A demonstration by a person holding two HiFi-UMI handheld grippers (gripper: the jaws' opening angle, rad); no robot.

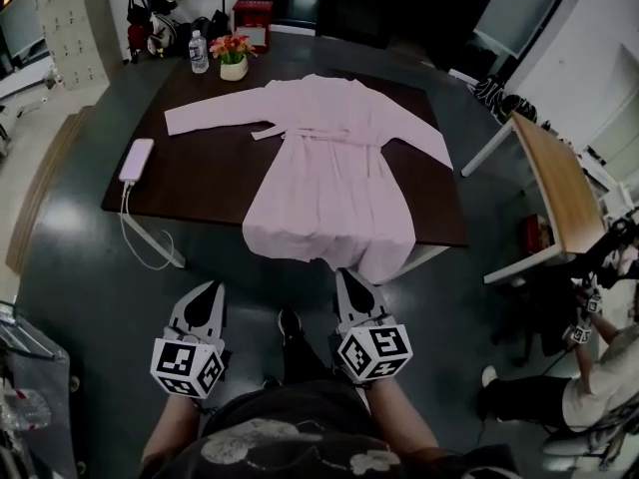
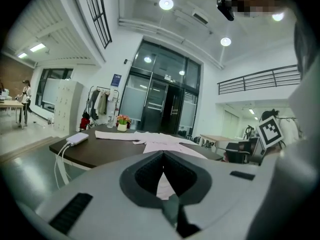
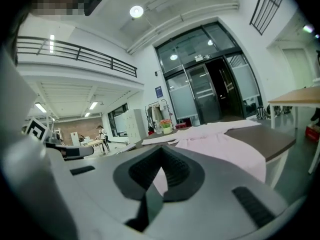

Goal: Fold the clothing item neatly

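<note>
The pink robe lies spread flat on the dark tabletop, hem hanging over the near edge. No fold is made; you are at the approach. The left gripper and right gripper hover short of that edge, jaws closed on nothing: open them before taking the hem. A power bank lies by the left edge, a flower pot at the far edge.

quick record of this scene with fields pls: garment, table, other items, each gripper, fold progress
garment: pink robe, spread flat, sleeves out, hem hanging over the near edge
table: dark tabletop
other items: power bank, flower pot, bottle
left gripper: shut, empty, short of the table
right gripper: shut, empty, near the hanging hem
fold progress: not started
</note>
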